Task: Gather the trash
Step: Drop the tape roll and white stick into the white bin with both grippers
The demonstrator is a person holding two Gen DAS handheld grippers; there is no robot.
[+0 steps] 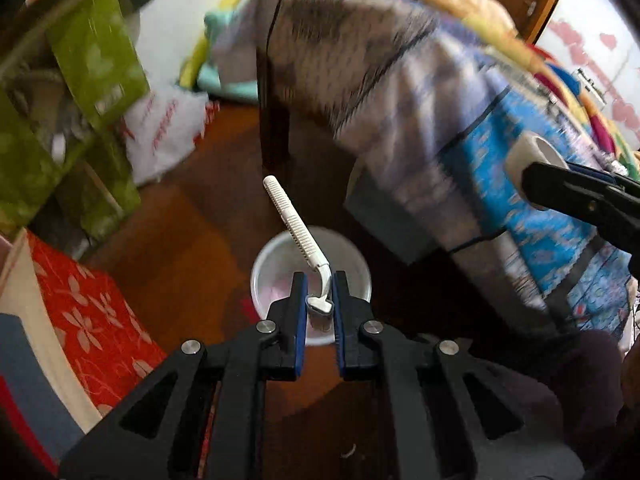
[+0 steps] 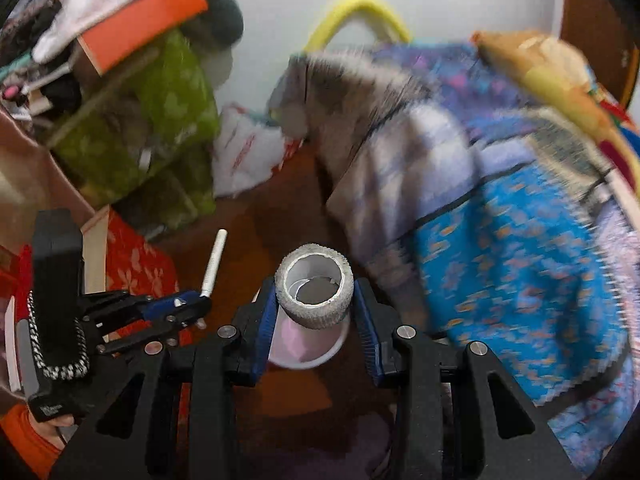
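My left gripper is shut on the head of a white disposable razor, whose ribbed handle sticks up and away. It hangs right above a white round bin on the brown floor. My right gripper is shut on a grey tape roll with a white core, also above the white bin. The right gripper with the roll shows at the right of the left wrist view. The left gripper and razor handle show at the left of the right wrist view.
A bed with blue and grey patterned blankets fills the right side. Green bags, a white plastic bag and a red floral box crowd the left. Brown floor lies around the bin.
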